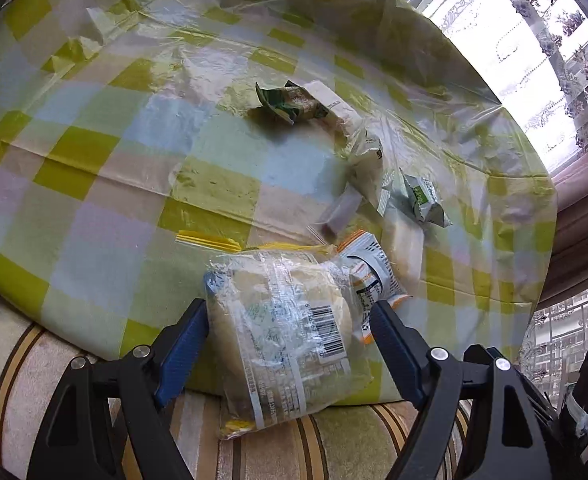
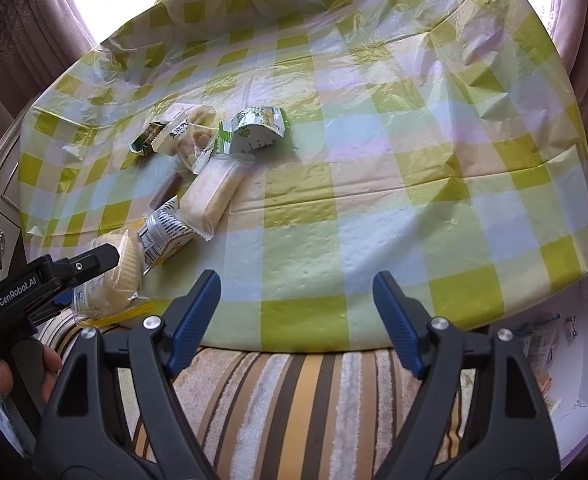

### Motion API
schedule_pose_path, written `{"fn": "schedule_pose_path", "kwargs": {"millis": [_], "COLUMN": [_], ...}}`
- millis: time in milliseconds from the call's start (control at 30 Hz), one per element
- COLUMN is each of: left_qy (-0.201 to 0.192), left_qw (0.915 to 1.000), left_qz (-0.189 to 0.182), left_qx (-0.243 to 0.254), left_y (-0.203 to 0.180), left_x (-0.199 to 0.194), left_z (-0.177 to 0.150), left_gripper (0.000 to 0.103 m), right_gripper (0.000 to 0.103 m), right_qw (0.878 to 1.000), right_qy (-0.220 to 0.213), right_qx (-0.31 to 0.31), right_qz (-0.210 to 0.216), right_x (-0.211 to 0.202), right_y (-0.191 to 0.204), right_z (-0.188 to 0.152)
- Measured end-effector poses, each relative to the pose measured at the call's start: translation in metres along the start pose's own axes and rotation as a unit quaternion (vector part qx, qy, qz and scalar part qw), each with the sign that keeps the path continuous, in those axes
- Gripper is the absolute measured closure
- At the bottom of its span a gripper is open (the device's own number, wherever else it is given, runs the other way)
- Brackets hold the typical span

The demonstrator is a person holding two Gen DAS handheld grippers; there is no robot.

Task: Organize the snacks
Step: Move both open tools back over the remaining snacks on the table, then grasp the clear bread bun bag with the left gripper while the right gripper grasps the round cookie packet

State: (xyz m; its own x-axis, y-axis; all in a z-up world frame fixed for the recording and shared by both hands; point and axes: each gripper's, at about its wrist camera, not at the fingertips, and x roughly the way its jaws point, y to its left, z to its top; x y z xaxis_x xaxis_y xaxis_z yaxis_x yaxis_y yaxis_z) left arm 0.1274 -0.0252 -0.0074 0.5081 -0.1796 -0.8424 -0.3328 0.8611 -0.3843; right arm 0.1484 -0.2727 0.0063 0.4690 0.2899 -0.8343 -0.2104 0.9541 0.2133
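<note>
Checked plastic cloth [image 2: 373, 208] on table. Left gripper [image 1: 290, 332]: jaws wide, straddling clear-wrapped bun [image 1: 286, 320] at near edge, pads not visibly pressing. Right gripper [image 2: 295, 300]: open, empty. Other snack packets [image 2: 210, 152] clustered beyond bun.

Each gripper is a black plastic frame of triangular arms joined by silver round-headed screws. The left gripper [image 1: 290, 322] and the right gripper [image 2: 295, 296] carry ribbed blue pads [image 2: 196, 312]. White "GenRobot.AI" lettering [image 2: 17, 295] marks the left one's side.
</note>
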Motion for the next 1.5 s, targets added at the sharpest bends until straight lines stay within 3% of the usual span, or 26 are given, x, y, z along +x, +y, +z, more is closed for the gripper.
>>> {"fn": "schedule_pose_path", "kwargs": {"millis": [233,333,533,800,1233,1433,1500], "left_qy": [0.018,0.014,-0.007,-0.068,-0.068,-0.070,-0.071], "left_qw": [0.9968,0.9949,0.9953,0.9955,0.9965,0.9964,0.9963], "left_qz": [0.047,0.062,0.067,0.060,0.045,0.045,0.044], "left_qx": [0.061,0.079,0.069,0.029,0.019,0.019,0.019], "left_y": [-0.014,-0.015,-0.006,0.013,0.020,0.021,0.021], "left_x": [0.013,0.013,0.007,-0.008,-0.003,-0.003,-0.003], "left_z": [0.000,-0.003,0.001,0.010,0.008,0.008,0.007], "left_gripper": [0.021,0.031,0.036,0.037,0.037,0.037,0.037], "right_gripper": [0.022,0.022,0.021,0.021,0.022,0.036,0.049], "right_qw": [1.000,1.000,1.000,1.000,0.997,0.995,0.995], "right_qy": [-0.003,-0.007,-0.006,-0.007,0.011,0.007,0.003], "right_qx": [0.006,0.005,-0.008,-0.019,-0.047,-0.062,-0.064], "right_qz": [-0.004,-0.008,-0.009,-0.013,-0.056,-0.077,-0.078], "right_x": [0.013,0.020,0.035,0.056,0.085,0.091,0.090], "right_y": [0.010,0.016,0.036,0.060,0.080,0.086,0.086], "right_z": [0.012,0.019,0.032,0.046,0.056,0.056,0.055]}}
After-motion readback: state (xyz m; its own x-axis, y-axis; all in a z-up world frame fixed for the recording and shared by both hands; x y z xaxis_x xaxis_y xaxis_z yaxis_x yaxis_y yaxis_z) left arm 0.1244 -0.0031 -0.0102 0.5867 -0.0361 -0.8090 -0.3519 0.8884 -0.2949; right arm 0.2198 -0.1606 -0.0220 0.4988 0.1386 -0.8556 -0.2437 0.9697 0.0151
